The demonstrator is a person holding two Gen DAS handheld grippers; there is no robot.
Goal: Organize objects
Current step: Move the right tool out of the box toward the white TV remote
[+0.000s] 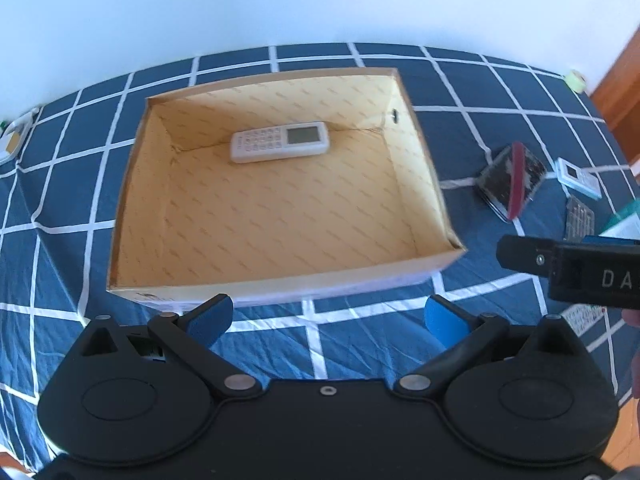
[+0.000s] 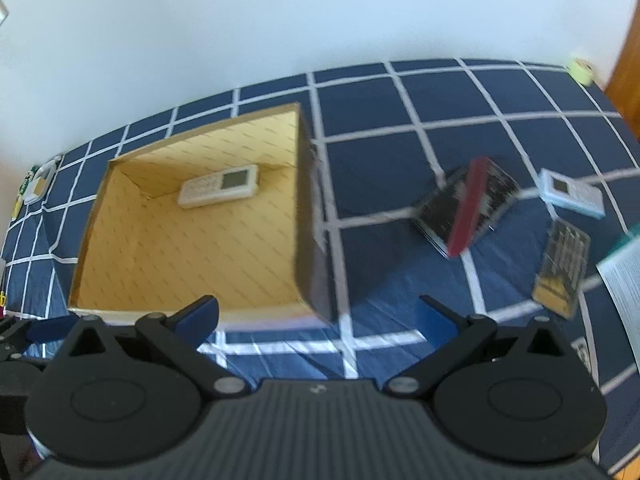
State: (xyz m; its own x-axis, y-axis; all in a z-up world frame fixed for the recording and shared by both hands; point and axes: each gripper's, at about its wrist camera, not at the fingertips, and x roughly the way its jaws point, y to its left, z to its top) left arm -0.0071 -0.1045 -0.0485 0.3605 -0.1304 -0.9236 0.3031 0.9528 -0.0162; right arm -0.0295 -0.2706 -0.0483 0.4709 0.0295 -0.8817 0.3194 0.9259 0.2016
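Both grippers, left gripper and right gripper, are hanging wide and empty before the box, where 1 white remote is lying. For the next pick, the right one is best aiming at the dark booklet on the checked cloth, coming down straight over it.

A plain white wall stands behind the surface, which a dark blue cloth with a white grid pattern covers. At the right edge a brown wooden panel is visible. The light is bright and even.
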